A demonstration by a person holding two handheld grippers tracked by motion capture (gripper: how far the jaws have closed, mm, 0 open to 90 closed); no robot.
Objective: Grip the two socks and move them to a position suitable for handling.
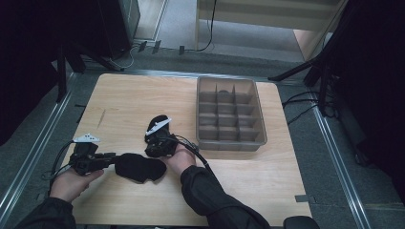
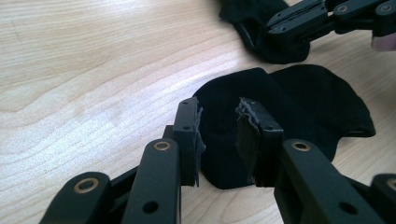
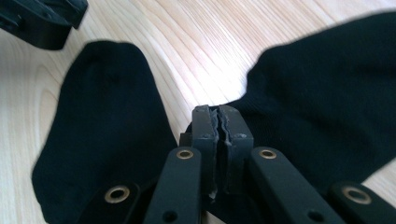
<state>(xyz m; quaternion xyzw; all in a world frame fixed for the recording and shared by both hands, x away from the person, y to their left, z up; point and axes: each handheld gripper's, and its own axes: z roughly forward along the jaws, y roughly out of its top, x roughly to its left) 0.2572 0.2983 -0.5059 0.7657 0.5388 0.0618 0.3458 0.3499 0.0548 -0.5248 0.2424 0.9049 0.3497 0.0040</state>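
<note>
1. The right gripper [image 3: 218, 122] has its jaws pressed together. It sits low over black cloth, but whether any is pinched between the pads cannot be told from the right gripper view.
2. The left gripper [image 2: 219, 133] has its jaws a narrow gap apart, with nothing between the pads. Past the tips lies a black sock [image 2: 280, 112], flat on the table.
3. In the high view that sock [image 1: 139, 167] lies near the front edge of the table, between the two hands, with the left gripper [image 1: 111, 160] just at its left end.
4. A second black sock [image 1: 158, 121] lies a little farther back, towards the middle of the table, and the right gripper [image 1: 155, 143] is down at its near end. In the right gripper view the two socks spread out to either side of the closed jaws – one left [image 3: 102, 130], one right [image 3: 327, 102].
5. A grey tray [image 1: 260, 138] with dividers stands to the right on the wooden table [image 1: 124, 100], well apart from the socks. Nothing lies between it and them.
6. The left hand [image 1: 71, 183] comes in from the lower left and holds its gripper level, pointing right. The right hand [image 1: 179, 160], in a dark sleeve [image 1: 215, 200], reaches in from the bottom – its gripper points away from the person, and its cable loops beside the wrist.
</note>
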